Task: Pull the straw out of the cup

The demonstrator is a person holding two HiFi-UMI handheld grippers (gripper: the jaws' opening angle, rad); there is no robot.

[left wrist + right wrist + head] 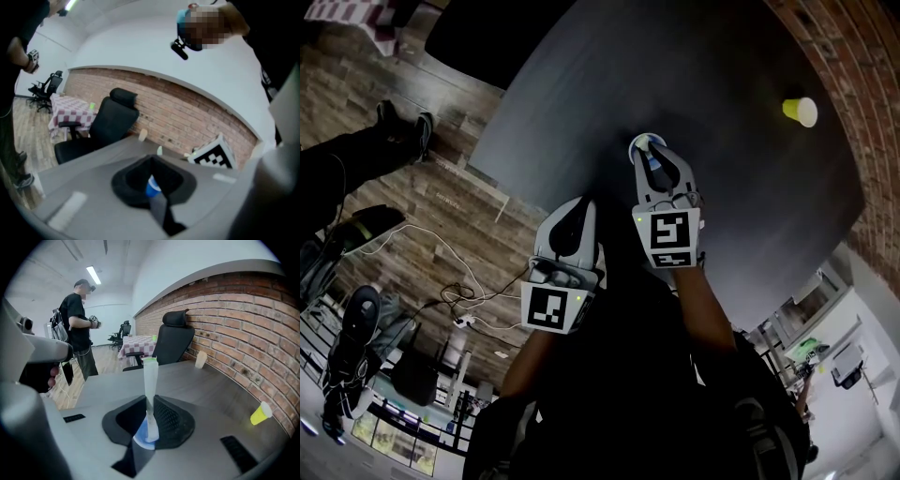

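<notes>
We see a whitish straw [150, 380] tipped green; a cup [140, 437] blue inside; a yellow cup [800, 111]; a dark grey table [722, 66].

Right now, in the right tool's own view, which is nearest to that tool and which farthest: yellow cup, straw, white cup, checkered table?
1. Straw, pinched in the right tool itself.
2. Yellow cup, lying on the grey tabletop, right side.
3. White cup, farther along, by the brick wall.
4. Checkered table, across the room, beyond the tabletop.

Left tongs [150, 165] closed, blue cup [152, 187] beyond, black chair [110, 124], brick wall [187, 117]
</notes>
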